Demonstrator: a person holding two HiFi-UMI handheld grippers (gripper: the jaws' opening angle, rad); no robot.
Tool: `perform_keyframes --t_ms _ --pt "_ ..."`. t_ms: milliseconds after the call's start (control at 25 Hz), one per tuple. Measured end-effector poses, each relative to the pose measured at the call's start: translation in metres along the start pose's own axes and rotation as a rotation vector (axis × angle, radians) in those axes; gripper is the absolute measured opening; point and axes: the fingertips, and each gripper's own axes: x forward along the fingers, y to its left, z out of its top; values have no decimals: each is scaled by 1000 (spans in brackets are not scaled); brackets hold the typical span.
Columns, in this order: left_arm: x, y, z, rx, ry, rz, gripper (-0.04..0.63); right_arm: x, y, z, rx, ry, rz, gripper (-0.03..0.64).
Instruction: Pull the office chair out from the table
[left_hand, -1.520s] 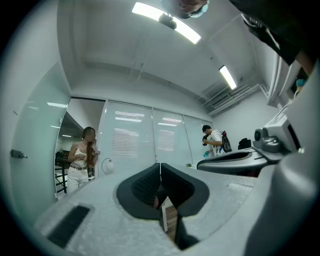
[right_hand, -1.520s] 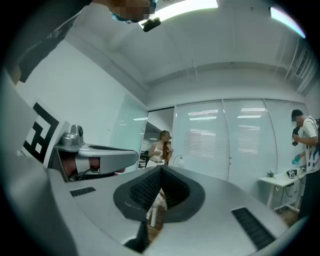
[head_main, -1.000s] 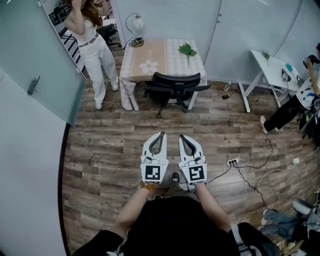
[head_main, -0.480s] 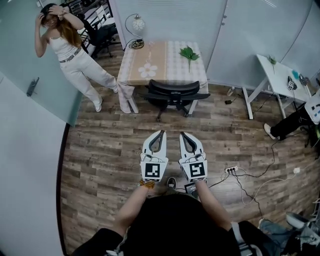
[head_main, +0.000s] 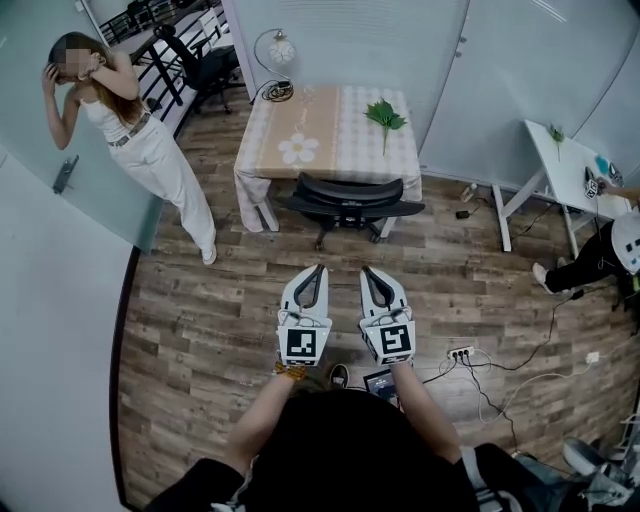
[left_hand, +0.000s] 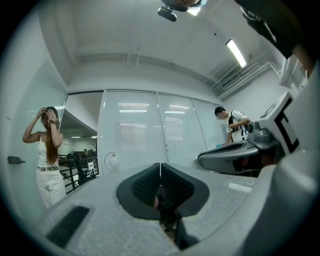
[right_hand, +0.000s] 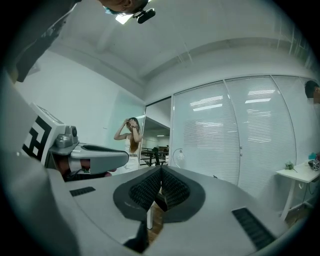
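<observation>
Left gripper (head_main: 320, 270) and right gripper (head_main: 365, 272): ribbed black pads (left_hand: 172, 186) pressed together with nothing between them, set in smooth white shells that carry square black-and-white markers (head_main: 304, 344). Both point level toward the black office chair (head_main: 350, 195), well apart from it. The chair is pushed in at the near edge of the cloth-covered table (head_main: 340, 135). Compared with a second ago, chair and table lie nearer the grippers.

office chair (head_main: 350, 203) before table (head_main: 325, 128), tucked in

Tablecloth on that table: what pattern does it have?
The tablecloth is pale checked, with a tan panel bearing a white flower; head view shows it best.
</observation>
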Motion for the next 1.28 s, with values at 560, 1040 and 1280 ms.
perform_keyframes --t_ms 560,1040,1280 --pt "94 63 -49 -26 33 -45 22 103 -40 -38 -75 89 20 6" --pt "161 111 -90 -28 55 -131 23 169 -69 -66 -116 137 23 6" --pt "184 110 -106 -18 74 -166 23 183 -87 -79 -112 149 52 6"
